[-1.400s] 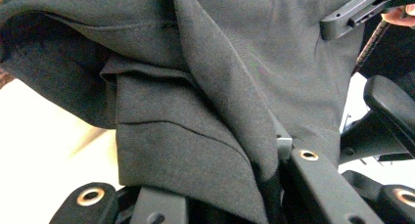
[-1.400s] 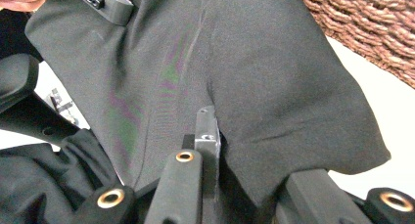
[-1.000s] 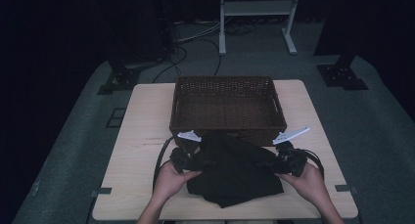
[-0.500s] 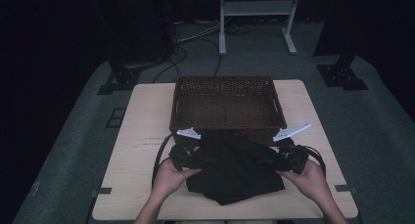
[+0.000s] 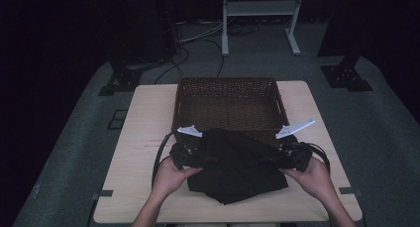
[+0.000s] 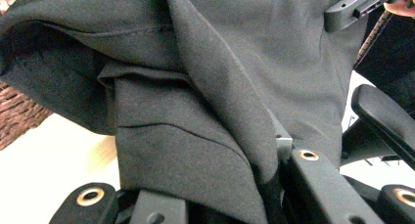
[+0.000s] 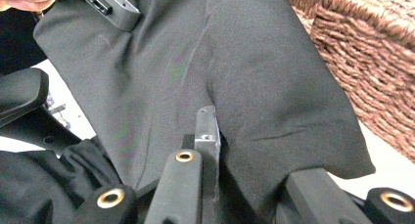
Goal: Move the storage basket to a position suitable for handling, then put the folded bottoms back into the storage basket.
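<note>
Black cloth [image 5: 237, 162] clamped by each hand-held gripper, left [image 5: 190, 152] and right [image 5: 287, 155], hides jaws

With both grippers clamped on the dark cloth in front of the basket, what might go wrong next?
The black cloth is held only at its two side edges by the left gripper and right gripper, so a fold may slip out. Its loose lower part sags onto the table and may drag. It may also snag on the rim of the wicker basket.
</note>
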### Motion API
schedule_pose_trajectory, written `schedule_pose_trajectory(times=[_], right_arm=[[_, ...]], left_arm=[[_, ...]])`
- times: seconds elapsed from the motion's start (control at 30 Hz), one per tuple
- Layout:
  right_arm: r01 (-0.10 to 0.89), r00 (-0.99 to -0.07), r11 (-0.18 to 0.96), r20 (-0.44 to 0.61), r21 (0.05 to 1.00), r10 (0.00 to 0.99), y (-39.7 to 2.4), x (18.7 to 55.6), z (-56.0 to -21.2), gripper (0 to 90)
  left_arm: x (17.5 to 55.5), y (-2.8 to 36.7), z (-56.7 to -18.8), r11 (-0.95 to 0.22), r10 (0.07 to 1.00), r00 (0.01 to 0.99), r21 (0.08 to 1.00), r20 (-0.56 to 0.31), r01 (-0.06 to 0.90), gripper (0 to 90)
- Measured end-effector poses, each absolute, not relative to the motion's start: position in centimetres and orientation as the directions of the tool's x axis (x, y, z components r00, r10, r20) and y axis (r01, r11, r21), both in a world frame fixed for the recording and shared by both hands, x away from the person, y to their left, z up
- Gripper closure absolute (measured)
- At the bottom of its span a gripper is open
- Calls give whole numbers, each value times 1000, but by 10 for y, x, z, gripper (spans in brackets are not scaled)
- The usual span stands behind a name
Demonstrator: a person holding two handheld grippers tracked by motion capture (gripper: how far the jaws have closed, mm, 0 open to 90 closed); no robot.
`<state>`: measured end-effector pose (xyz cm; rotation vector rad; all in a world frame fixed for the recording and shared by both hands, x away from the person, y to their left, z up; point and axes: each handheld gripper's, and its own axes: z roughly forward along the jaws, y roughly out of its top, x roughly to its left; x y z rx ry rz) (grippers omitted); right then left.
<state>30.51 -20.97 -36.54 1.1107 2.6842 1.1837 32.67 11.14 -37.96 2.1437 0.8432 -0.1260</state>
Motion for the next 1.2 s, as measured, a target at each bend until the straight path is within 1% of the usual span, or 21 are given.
schedule_pose_trajectory(times=[0.2,0.6,1.2], right_arm=[[597,-753,465,256,654,606,-208,307,-357,773],[575,-761,457,239,679,603,-204,320,-326,773],[541,-762,443,194,715,618,-211,326,-289,773]], left_arm=[[330,113,-372,-440,527,770,660,-359,609,698],[346,117,-335,-454,537,779,667,-323,590,698],[361,107,-299,-477,528,803,686,-276,550,698]])
